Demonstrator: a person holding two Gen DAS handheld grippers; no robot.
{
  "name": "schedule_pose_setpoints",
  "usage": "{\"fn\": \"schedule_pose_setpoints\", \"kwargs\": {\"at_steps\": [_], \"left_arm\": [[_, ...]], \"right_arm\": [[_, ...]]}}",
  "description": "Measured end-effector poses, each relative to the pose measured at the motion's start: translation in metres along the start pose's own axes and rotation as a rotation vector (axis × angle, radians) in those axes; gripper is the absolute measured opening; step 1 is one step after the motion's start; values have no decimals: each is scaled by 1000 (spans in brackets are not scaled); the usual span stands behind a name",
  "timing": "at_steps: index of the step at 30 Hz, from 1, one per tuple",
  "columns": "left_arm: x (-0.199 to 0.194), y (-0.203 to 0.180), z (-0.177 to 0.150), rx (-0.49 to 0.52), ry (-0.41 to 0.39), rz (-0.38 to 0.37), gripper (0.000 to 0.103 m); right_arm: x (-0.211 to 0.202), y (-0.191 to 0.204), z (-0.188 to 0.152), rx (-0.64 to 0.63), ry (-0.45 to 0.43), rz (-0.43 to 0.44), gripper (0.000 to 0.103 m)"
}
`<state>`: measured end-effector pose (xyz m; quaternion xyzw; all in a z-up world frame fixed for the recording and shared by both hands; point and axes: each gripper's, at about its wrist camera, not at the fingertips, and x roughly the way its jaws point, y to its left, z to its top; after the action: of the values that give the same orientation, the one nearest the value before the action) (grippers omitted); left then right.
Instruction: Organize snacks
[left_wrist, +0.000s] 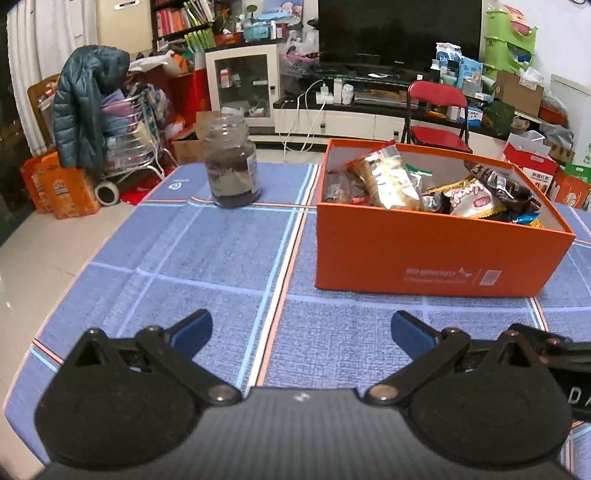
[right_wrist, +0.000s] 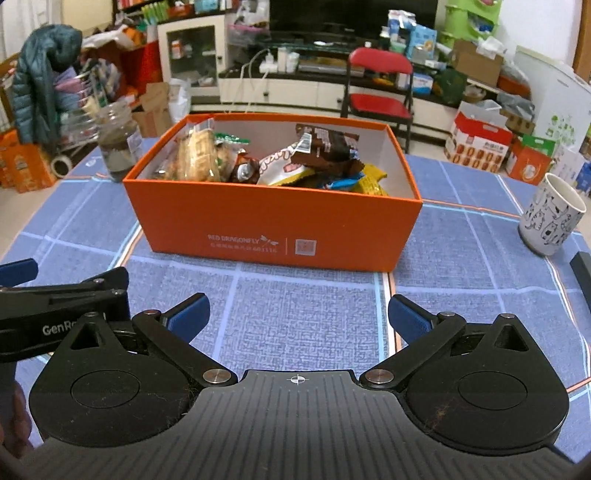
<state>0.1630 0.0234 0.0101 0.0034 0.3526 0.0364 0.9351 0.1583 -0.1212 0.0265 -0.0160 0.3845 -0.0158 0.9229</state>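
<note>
The table (right_wrist: 303, 325) is covered w/ a blue checked cloth, so a flat, soft place is given for everything.

The orange box (right_wrist: 273, 225) is set in the middle, w/ its top left open, so snacks can be dropped in from above. It is seen straight ahead of the right gripper and to the right of the left one.

The snacks (right_wrist: 295, 162) are piled loose inside the box: a clear pack of biscuits at the left end, brown, white, yellow & blue packs toward the right. No snacks are seen lying out on the cloth, so the job looks nearly done or done.

The glass jar (left_wrist: 232, 162) is stood upright, apart from the box on its left, w/ no lid seen. The cup (right_wrist: 550, 218) w/ cat drawings is stood well off to the right, prob. kept out of the way.

The left gripper (left_wrist: 301, 328) is held low over the cloth, fingers spread wide, nothing between them. The right gripper (right_wrist: 298, 314) is held the same way: spread wide & empty, near the box front, prob. kept ready for a next pick.
</note>
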Motion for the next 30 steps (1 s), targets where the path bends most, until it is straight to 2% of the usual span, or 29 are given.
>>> {"fn": "schedule_pose_setpoints", "kwargs": {"at_steps": [10, 21, 30], "left_arm": [[4, -6, -2, -4, 24, -10, 102], [1, -1, 0, -11, 14, -9, 102], [-4, -2, -1, -2, -28, 7, 102]], "right_arm": [[-3, -6, 1, -3, -9, 0, 95], [-4, 0, 2, -12, -17, 6, 95], [-5, -1, 2, -6, -28, 11, 95]]}}
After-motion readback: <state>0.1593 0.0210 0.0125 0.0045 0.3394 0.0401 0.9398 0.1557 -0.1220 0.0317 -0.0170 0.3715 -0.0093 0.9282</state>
